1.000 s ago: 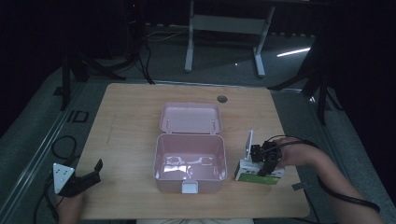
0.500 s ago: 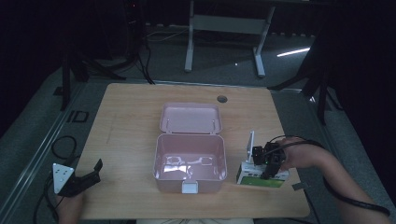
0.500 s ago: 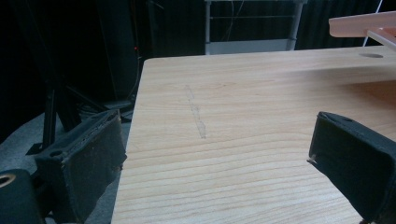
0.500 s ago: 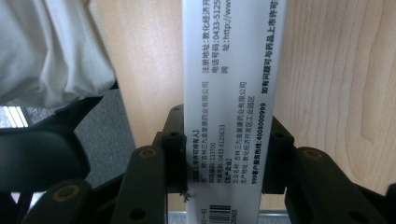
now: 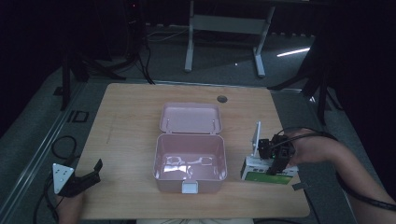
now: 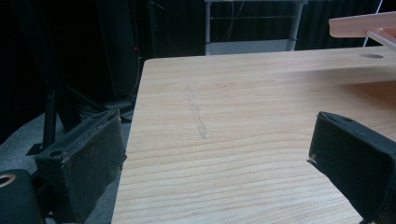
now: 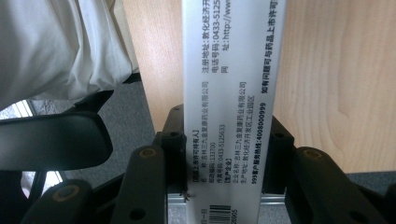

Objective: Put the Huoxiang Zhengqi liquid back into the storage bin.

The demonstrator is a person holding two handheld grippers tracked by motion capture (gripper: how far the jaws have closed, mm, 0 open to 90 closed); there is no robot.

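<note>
An open pink plastic box [image 5: 158, 161] stands mid-table with its lid [image 5: 190, 119] folded back. To its right, my right gripper [image 5: 275, 161] is shut on a white-and-green medicine box [image 5: 254, 169] held just above the wood. A thin white piece [image 5: 256, 136] stands up at the carton's left end. In the right gripper view the medicine box [image 7: 233, 70], printed with text and a barcode, is clamped between both jaws of the right gripper [image 7: 226, 140]. My left gripper [image 5: 91, 175] rests at the table's front-left edge; in the left gripper view the left gripper [image 6: 219, 154] stands open over bare wood.
The wooden table [image 6: 243, 93] has a round cable hole [image 5: 222, 99] at the back. The pink lid's edge [image 6: 364, 25] shows far right of the left gripper. A person's white clothing [image 7: 60, 46] is under the right gripper. Cables [image 5: 60, 144] lie on the floor at left.
My right gripper has risen a little with the medicine box, lifting it off the table. The left gripper has stayed put.
</note>
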